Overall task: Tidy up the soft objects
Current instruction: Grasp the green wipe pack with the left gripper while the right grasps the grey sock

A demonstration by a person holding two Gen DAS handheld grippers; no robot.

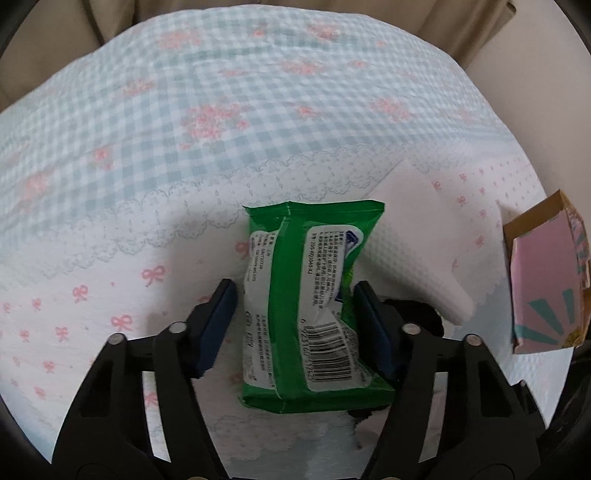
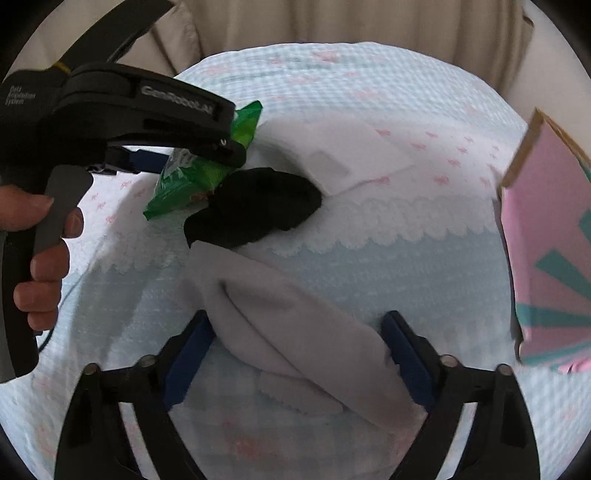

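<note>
A green wet-wipes pack [image 1: 310, 302] sits between the fingers of my left gripper [image 1: 293, 295]; the right pad touches it, the left pad stands a small gap away, so the jaws are open around it. In the right wrist view the pack [image 2: 199, 173] shows under the left gripper's body. A black cloth [image 2: 255, 206] lies beside the pack, and a white folded cloth [image 2: 351, 155] behind it. A grey cloth [image 2: 295, 332] lies between the open fingers of my right gripper [image 2: 297, 325], which are apart from it.
Everything rests on a bed with a checked blue and pink bow-print cover [image 1: 221, 110]. A pink and teal cardboard box [image 2: 550, 251] stands at the right; it also shows in the left wrist view [image 1: 546, 280]. Beige curtains [image 2: 332, 22] hang behind.
</note>
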